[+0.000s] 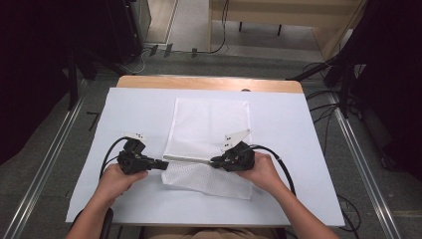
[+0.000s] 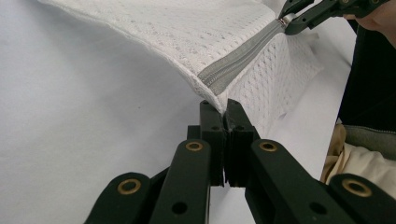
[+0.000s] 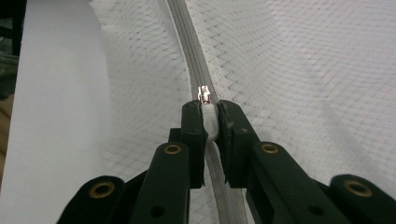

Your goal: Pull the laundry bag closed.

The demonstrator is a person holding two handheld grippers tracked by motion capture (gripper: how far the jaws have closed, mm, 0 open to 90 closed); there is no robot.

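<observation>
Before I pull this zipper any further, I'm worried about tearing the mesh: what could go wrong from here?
1. The left gripper pinches only the corner edge of the white mesh bag, so the fabric may slip out under tension.
2. The right gripper holds the small white zipper pull near its tips; a sideways tug could lose it.
3. The mesh lies bunched beside the grey zipper and might snag.

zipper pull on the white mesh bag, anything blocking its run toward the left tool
Nothing visible does. The right tool pinches the white zipper pull, and the grey zipper track lies bare up to the white mesh bag's corner, clamped by the left tool.
</observation>
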